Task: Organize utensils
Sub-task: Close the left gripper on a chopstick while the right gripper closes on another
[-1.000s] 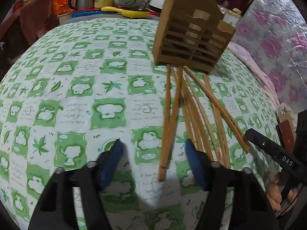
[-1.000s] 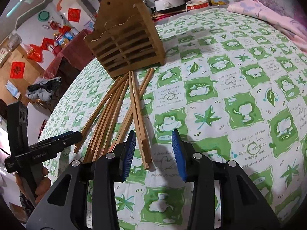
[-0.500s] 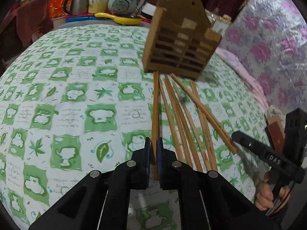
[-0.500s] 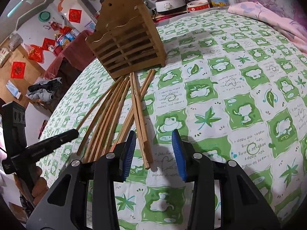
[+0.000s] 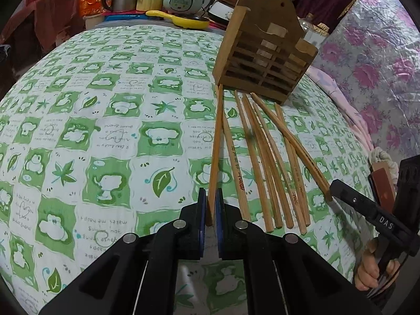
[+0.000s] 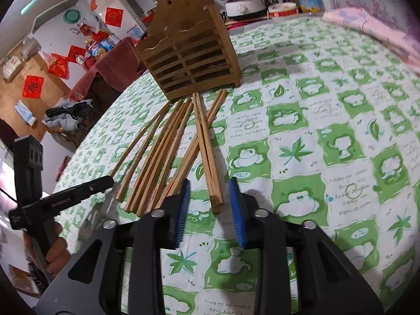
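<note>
Low in the middle of the left wrist view, the left gripper point(image 5: 211, 210) is squeezed shut on one chopstick point(image 5: 215, 147), near its closest end. That stick points up the picture to the wooden chopstick holder point(image 5: 262, 57), which stands on the green and white tablecloth point(image 5: 105, 131). More chopsticks point(image 5: 270, 162) lie spread out just to its right. In the right wrist view, the right gripper point(image 6: 210, 204) is closing around a pair of chopsticks point(image 6: 207, 152) at bottom center, but its blue pads point(image 6: 183, 204) are not touching them yet. To do this well, I think each hand should hold tight, lift slowly, tip the stick upright, and drop it into the open top of the holder without bumping the others.
</note>
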Available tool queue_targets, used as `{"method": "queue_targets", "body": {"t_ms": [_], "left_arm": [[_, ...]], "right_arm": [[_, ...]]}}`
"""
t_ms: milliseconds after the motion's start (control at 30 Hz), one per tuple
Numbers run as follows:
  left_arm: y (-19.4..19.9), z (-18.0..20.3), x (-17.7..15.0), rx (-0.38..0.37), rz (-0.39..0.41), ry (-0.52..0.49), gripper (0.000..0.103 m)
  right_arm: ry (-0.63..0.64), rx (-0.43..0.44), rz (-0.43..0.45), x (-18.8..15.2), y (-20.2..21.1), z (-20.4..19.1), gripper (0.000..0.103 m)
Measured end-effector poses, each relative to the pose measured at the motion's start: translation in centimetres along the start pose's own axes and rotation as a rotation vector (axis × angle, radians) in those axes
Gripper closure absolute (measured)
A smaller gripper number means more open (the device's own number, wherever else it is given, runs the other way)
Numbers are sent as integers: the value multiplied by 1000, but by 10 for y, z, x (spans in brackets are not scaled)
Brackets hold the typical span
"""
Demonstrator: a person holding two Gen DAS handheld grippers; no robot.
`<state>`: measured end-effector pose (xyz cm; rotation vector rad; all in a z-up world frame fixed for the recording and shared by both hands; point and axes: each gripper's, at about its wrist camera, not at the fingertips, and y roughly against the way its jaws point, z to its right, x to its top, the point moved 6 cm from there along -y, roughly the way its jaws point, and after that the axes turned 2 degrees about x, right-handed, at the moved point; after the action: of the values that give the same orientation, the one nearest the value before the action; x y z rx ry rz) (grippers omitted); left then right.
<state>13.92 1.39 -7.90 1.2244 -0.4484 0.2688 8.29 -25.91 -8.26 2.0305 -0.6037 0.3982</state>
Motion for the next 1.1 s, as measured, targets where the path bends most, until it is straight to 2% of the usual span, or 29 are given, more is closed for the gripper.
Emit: {"method": "queue_targets", "body": {"t_ms": [133,167,400,433,800,900,933,967,1100], "left_arm": [[-1,-1,0,0,-2,2,96],[-1,0,0,0,-2,2,96],[-1,-1,0,-1,-3,1,95],[-1,-1,0,-2,-3,2,95],[-3,-3,-1,-4,-16,21,95],[-3,-3,-1,-3,-18,20,95],[-3,-2,-1,-3,-18,19,95],[-3,-3,0,-3,-16,19,95],[-2,-3,0,-1,-8,16,95]], "right_arm": [[-12,59,-39,-3,-6,-2,97],[-1,82,-46,-4,-7,-6,99],[-15,62,2,-1,0,-3,99],[-11,57,4,0,0,-3,93],[-17,81,-54,-4,-11,-6,80],[-31,94,-81,-6,-16,-5,81],[-33,99,-85,-6,-18,-6,86],[-33,101,-80,-6,-18,-6,91],[-31,104,-33,-2,-10,-5,95]]}}
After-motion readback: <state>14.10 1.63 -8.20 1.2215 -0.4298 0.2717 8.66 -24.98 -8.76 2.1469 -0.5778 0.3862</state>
